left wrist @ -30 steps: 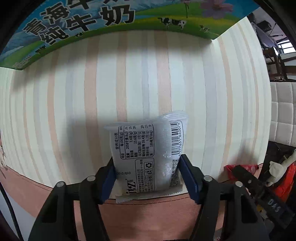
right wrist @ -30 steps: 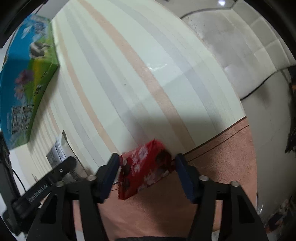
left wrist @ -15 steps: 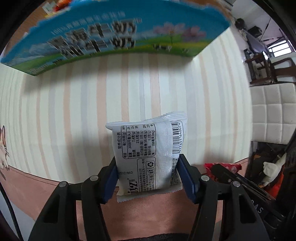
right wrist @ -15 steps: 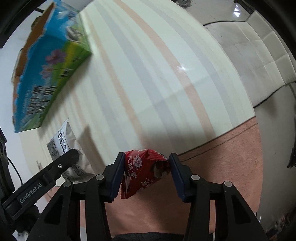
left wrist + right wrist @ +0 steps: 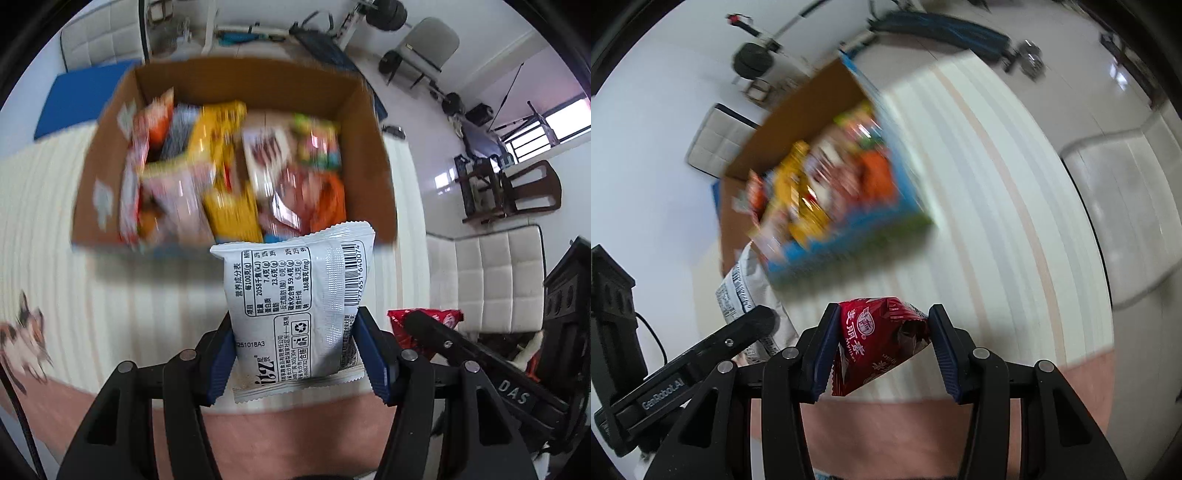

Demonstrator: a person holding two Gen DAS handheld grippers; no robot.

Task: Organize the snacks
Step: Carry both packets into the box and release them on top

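Observation:
My left gripper [image 5: 295,354] is shut on a white snack packet [image 5: 295,306] with a barcode and printed table, held upright above the striped tablecloth. My right gripper [image 5: 881,350] is shut on a red snack packet [image 5: 879,339], its blue pads pressing both sides. The red snack packet [image 5: 424,319] also shows at the right of the left wrist view, and the white snack packet [image 5: 738,291] shows at the left of the right wrist view. Ahead lies an open cardboard box [image 5: 110,155] with blue-green outer walls, blurred and holding several colourful snack packs. The open cardboard box [image 5: 849,236] sits ahead and left of the red packet.
The striped tablecloth [image 5: 92,314] has a pink border near me and a cat print [image 5: 22,339] at the left. White padded seats [image 5: 491,280], dark wooden chairs [image 5: 517,192] and a grey chair [image 5: 432,40] stand beyond the table.
Both grippers have risen with their packets, and the views tilted up: the box's open top and its snacks now show, where only its printed side showed before. The right jaws tightened on the red packet.

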